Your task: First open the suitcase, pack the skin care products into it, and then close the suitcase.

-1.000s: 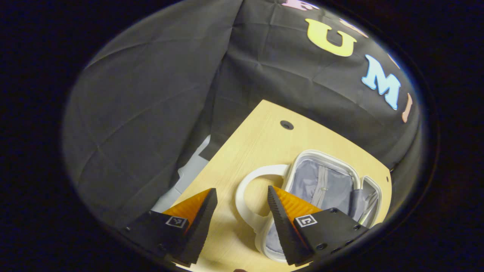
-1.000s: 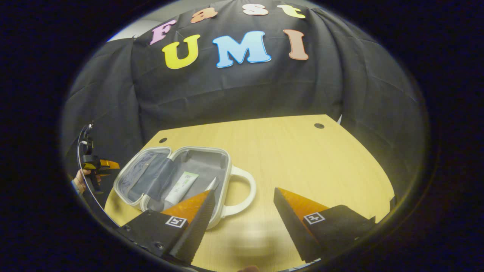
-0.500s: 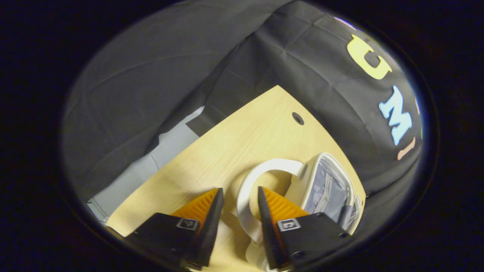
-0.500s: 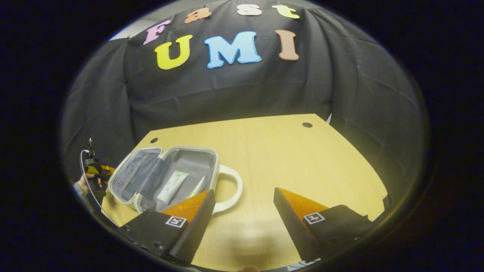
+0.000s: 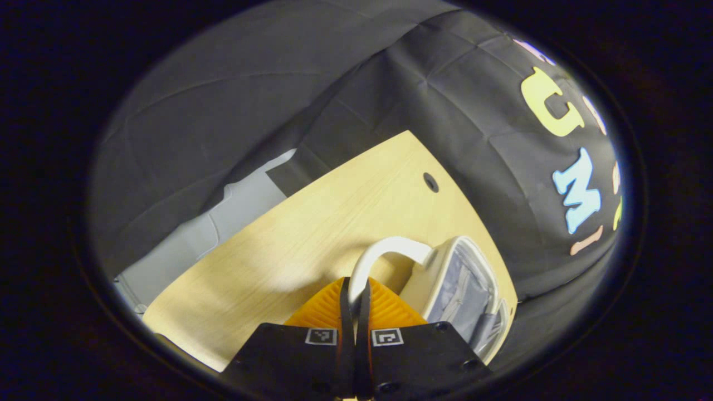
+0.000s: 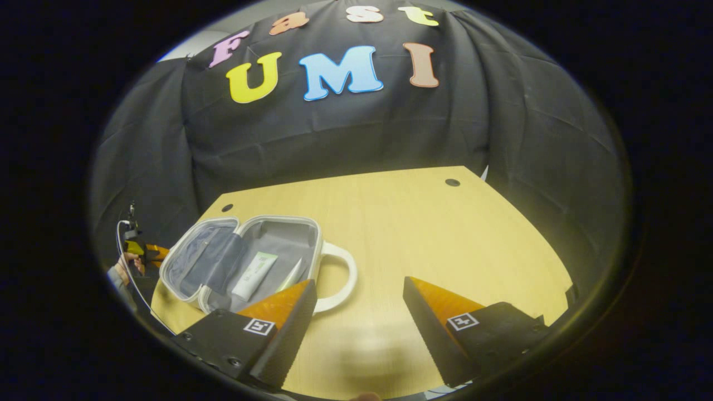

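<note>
The white suitcase [image 6: 245, 256] lies open on the wooden table [image 6: 445, 234], grey lining showing in both halves. A white tube with a green end [image 6: 254, 274] and a second tube [image 6: 292, 274] lie in its right half. My left gripper [image 5: 355, 289] is shut on the white handle [image 5: 384, 250] of the lid half [image 5: 462, 284], which stands tilted to its right. In the right gripper view that gripper [image 6: 143, 250] and a hand [image 6: 123, 263] sit at the lid's far left edge. My right gripper [image 6: 359, 289] hangs open over bare table beside the near handle [image 6: 340, 273].
Black cloth walls close in behind and on both sides of the table. Two small dark holes [image 6: 452, 182] [image 6: 226, 208] mark the table's back corners. A pale floor strip [image 5: 223, 206] shows past the table edge in the left gripper view.
My left gripper has closed from open onto the lid's white handle. The right gripper has stayed open and hardly moved; the suitcase has shifted slightly left in its view.
</note>
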